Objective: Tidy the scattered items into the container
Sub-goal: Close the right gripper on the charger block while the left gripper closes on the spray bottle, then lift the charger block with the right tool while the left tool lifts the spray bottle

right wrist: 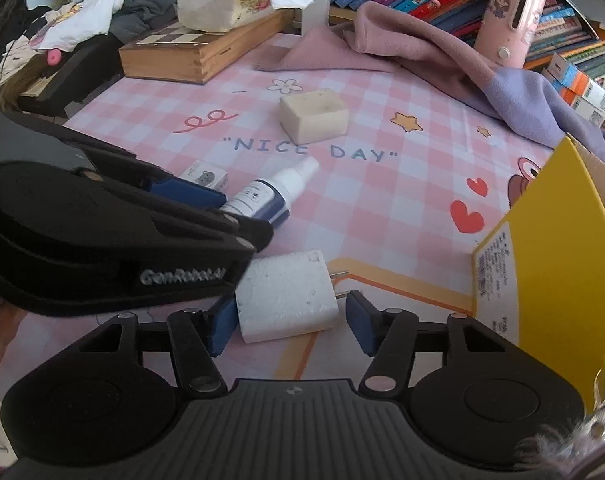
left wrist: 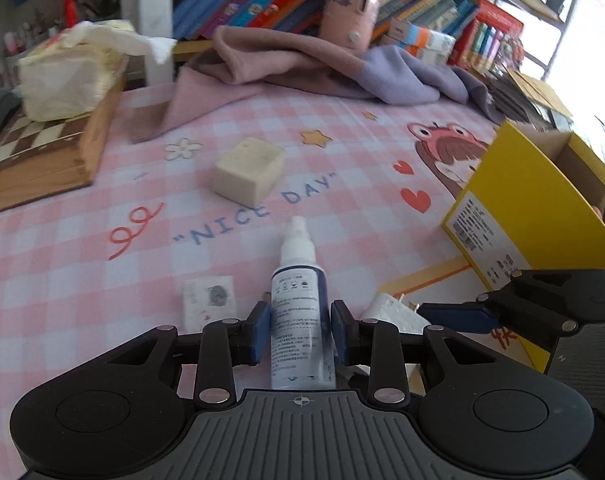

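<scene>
Left gripper [left wrist: 301, 330]: jaws narrow, pads pressed on spray bottle [left wrist: 298, 304] lying flat on tabletop [left wrist: 82, 280], nozzle pointing at "NICE DAY" print. Right gripper [right wrist: 290, 326]: jaws part-open around white charger [right wrist: 288, 296], left pad touching, right pad apart. Yellow box [right wrist: 562, 248] right of bottle, open-topped, rim near charger. Soap block [left wrist: 248, 170] beyond bottle, bare tabletop between. Small packet [left wrist: 208, 300] just left of bottle.

A table under a pink-and-white checked cloth [right wrist: 382, 208] printed "NICE DAY" carries a cream soap-like block [right wrist: 313, 114] near its middle, a white-and-blue spray bottle [right wrist: 270, 192], a small printed white packet [right wrist: 204, 176], a white plug charger [right wrist: 288, 294], a yellow cardboard box [right wrist: 558, 248] at the right edge, and a wooden chessboard case [right wrist: 198, 50] and pink-lilac blanket [right wrist: 442, 56] along the far edge.
</scene>
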